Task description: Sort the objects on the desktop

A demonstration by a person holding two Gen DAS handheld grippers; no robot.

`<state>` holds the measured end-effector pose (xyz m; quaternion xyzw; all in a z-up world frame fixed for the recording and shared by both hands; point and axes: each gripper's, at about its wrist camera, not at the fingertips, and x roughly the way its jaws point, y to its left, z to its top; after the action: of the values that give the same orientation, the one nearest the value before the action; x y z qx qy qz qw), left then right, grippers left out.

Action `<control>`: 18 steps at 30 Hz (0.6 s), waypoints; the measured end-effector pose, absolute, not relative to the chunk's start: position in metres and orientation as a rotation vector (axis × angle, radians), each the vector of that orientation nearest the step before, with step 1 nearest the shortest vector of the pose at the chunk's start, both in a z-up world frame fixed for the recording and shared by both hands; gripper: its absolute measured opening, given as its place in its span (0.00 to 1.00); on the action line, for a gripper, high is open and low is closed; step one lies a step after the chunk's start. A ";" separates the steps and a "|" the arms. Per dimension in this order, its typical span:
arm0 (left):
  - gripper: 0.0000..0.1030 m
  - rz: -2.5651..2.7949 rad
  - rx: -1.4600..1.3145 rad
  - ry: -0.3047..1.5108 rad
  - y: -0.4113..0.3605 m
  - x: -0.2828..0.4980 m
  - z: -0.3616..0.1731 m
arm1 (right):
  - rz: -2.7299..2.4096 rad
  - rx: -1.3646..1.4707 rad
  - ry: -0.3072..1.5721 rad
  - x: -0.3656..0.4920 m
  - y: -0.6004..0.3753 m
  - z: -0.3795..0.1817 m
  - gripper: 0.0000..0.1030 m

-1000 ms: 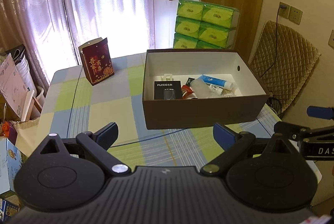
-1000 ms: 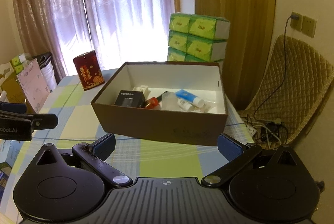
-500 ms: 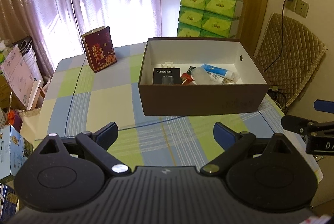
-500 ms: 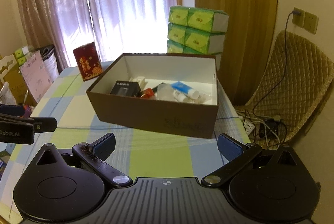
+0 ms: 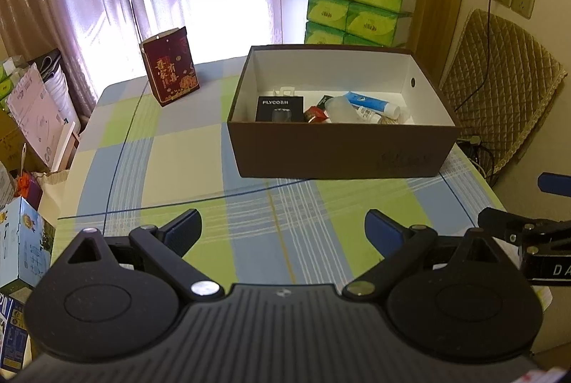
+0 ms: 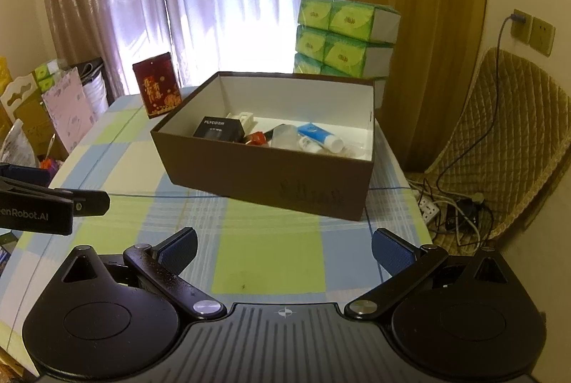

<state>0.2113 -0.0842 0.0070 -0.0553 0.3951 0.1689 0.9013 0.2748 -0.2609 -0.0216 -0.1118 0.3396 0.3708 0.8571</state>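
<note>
A brown cardboard box point(image 5: 339, 151) point(image 6: 271, 179) with a white inside stands on the checked tablecloth point(image 5: 160, 169). Inside lie a black FLYCO package point(image 5: 280, 108) point(image 6: 219, 129), a blue and white tube point(image 5: 373, 103) point(image 6: 321, 137), a clear bottle point(image 5: 339, 110) and a small red item point(image 5: 316, 113). A dark red gift bag point(image 5: 171, 65) point(image 6: 157, 88) stands upright on the table's far left. My left gripper point(image 5: 283, 228) hovers open and empty above the near table. My right gripper point(image 6: 283, 249) is open too, with nothing between its fingers.
Green tissue packs point(image 5: 357, 5) are stacked behind the box. A quilted chair point(image 6: 499, 140) and a power strip with cables point(image 6: 446, 208) sit right of the table. Cartons and bags point(image 5: 32, 119) crowd the floor at left. The other gripper shows at each view's edge.
Both grippers have drawn back and risen from the box, which looks smaller and farther away. Both stayed open.
</note>
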 end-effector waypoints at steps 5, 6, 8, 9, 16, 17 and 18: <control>0.94 0.356 -0.112 0.837 -0.087 0.212 0.001 | 0.783 -0.239 0.729 0.275 -0.261 -0.025 0.98; 0.94 0.357 -0.113 0.841 -0.088 0.212 0.000 | 0.785 -0.239 0.732 0.275 -0.261 -0.026 0.98; 0.94 0.358 -0.115 0.848 -0.088 0.212 -0.002 | 0.785 -0.241 0.739 0.275 -0.261 -0.027 0.98; 0.94 0.360 -0.116 0.851 -0.088 0.212 -0.003 | 0.786 -0.242 0.743 0.275 -0.261 -0.028 0.98; 0.94 0.367 -0.121 0.870 -0.089 0.212 -0.010 | 0.786 -0.249 0.758 0.275 -0.261 -0.032 0.98; 0.94 0.368 -0.121 0.873 -0.089 0.213 -0.010 | 0.785 -0.249 0.761 0.275 -0.262 -0.033 0.98; 0.94 0.367 -0.121 0.877 -0.090 0.213 -0.011 | 0.784 -0.248 0.763 0.275 -0.262 -0.034 0.98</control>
<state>0.2128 -0.0896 -0.0115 -0.0580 0.4220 0.1767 0.8873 0.2748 -0.2620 -0.0335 -0.1178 0.3616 0.3717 0.8469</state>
